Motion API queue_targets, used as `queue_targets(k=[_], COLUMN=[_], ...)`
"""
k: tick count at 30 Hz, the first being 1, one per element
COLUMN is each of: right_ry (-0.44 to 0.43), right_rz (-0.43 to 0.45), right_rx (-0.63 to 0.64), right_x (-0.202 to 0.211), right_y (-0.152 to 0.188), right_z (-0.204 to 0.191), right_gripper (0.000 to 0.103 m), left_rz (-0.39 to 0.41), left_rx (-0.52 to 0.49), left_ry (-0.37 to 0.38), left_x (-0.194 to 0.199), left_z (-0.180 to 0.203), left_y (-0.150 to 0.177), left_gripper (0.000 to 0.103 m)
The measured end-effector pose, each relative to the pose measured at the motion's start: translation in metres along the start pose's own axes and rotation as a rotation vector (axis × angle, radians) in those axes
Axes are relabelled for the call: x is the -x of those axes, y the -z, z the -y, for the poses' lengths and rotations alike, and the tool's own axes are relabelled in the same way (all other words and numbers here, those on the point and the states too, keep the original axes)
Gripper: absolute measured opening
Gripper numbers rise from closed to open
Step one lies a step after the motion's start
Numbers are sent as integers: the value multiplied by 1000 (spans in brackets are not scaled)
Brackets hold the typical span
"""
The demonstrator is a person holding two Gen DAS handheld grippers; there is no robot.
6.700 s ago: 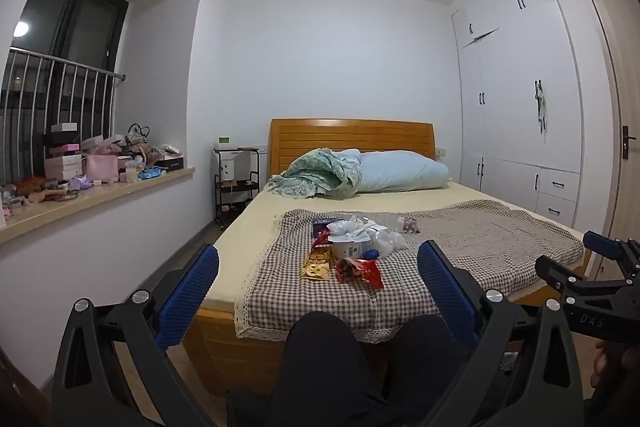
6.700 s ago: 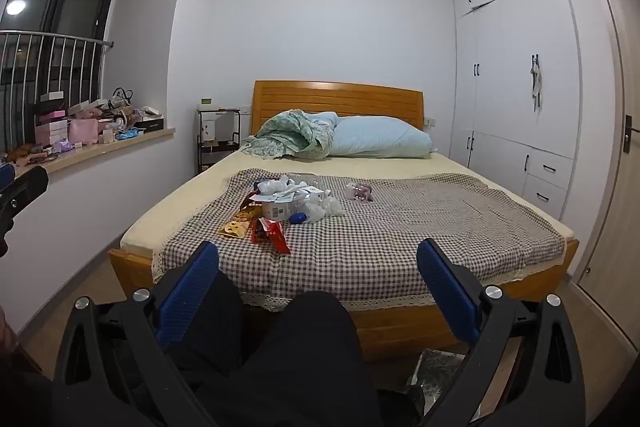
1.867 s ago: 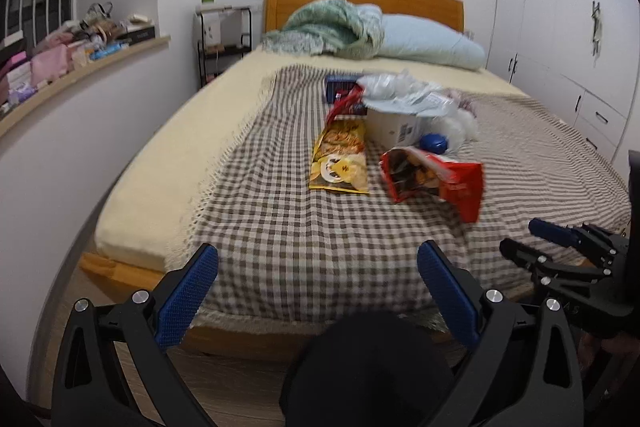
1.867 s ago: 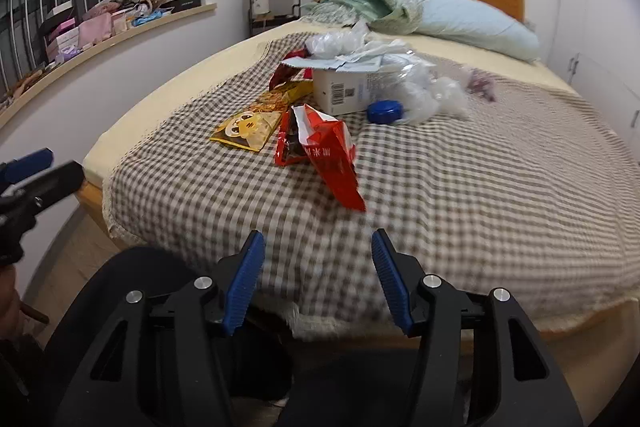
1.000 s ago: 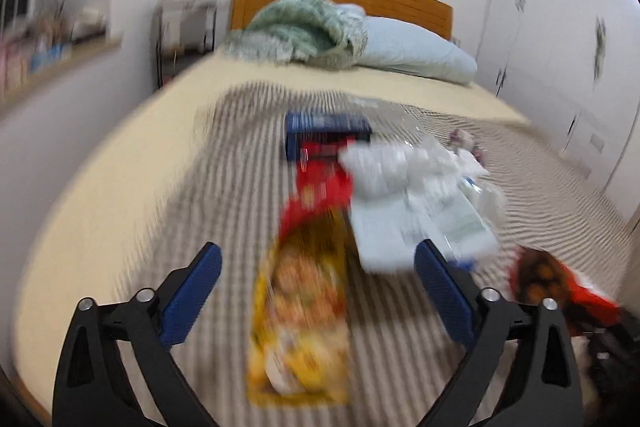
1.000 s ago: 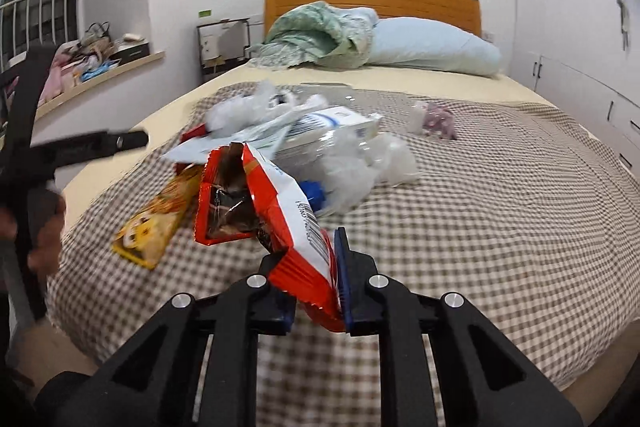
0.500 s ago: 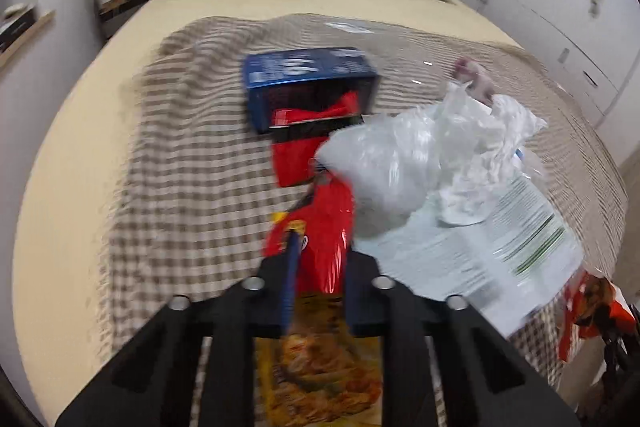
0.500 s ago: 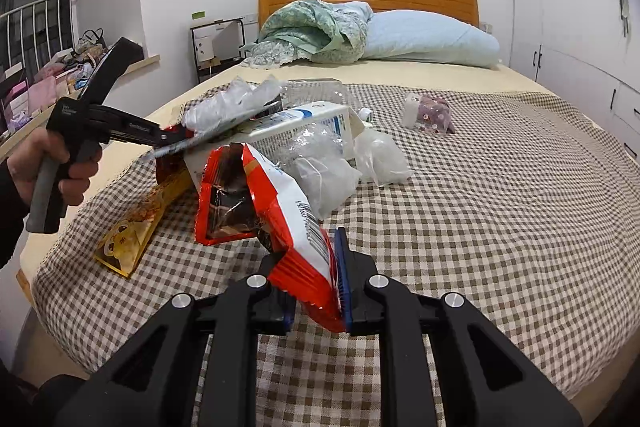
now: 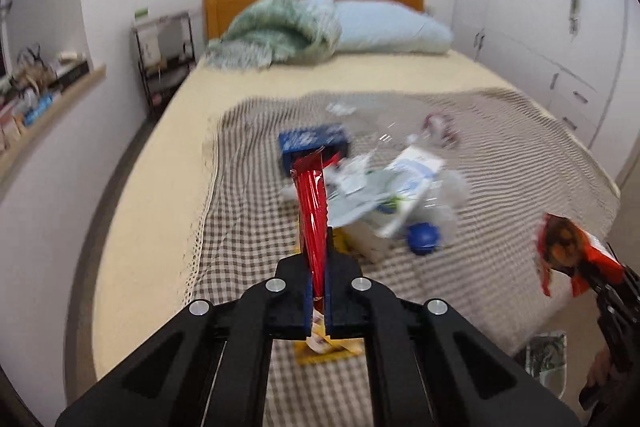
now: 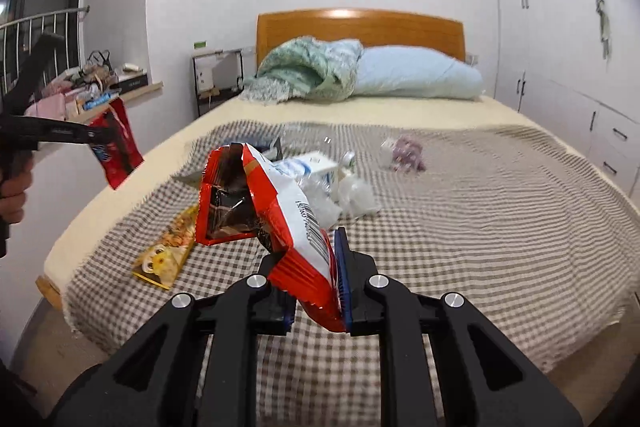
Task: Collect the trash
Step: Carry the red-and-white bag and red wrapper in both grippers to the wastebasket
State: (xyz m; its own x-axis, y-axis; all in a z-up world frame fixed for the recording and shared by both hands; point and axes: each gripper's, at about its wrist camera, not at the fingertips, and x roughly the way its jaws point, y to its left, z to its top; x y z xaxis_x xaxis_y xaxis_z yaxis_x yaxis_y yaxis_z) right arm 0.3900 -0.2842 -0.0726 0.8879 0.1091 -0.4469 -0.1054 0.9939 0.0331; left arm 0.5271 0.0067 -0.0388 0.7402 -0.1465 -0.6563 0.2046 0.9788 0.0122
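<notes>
My left gripper (image 9: 317, 279) is shut on a slim red wrapper (image 9: 313, 203) and holds it up above the checked blanket (image 9: 500, 187). From the right wrist view the same wrapper (image 10: 116, 151) hangs at the far left in the left gripper (image 10: 94, 137). Between the pads of my right gripper (image 10: 316, 291) sits an open red and white snack bag (image 10: 260, 211), raised off the bed. Still on the blanket lie a yellow snack packet (image 10: 168, 251), a white carton (image 9: 404, 183), crumpled clear plastic (image 10: 344, 199), a blue cap (image 9: 424, 239) and a blue box (image 9: 312, 143).
A small pink wrapper (image 10: 406, 151) lies further back on the blanket. A green quilt (image 10: 308, 71) and blue pillow (image 10: 416, 73) are at the headboard. A cluttered sill (image 10: 100, 91) runs along the left wall, wardrobes (image 10: 560, 47) along the right. A hand (image 10: 14, 191) grips the left tool.
My left gripper closed on the red wrapper and lifted it clear of the pile. The right gripper rose and drew back a little, snack bag still held.
</notes>
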Motion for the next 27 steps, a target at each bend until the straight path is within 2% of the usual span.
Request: queue_targets(k=[7,11,16,22,27], right_ry=[113,220,338,476,564], right_rz=[50,69,80,72,6], right_rx=[-9,-11,-48,-93,-144], right_x=[91,143,192,239,257], right_y=[7,21,43,76,113], right_z=[44,80,122,162,199], right_gripper=[17,17,17,17,17], left_rz=[126,167,180,127,77], left_rx=[-90,-146,-231,-331,-388], left_ry=[71,141,258,416,524], left_x=[116,152,175,177,172], left_z=[72,120,182,263,317], left_y=[15,23,41,66,88], left_gripper=[1,1,1,1,1])
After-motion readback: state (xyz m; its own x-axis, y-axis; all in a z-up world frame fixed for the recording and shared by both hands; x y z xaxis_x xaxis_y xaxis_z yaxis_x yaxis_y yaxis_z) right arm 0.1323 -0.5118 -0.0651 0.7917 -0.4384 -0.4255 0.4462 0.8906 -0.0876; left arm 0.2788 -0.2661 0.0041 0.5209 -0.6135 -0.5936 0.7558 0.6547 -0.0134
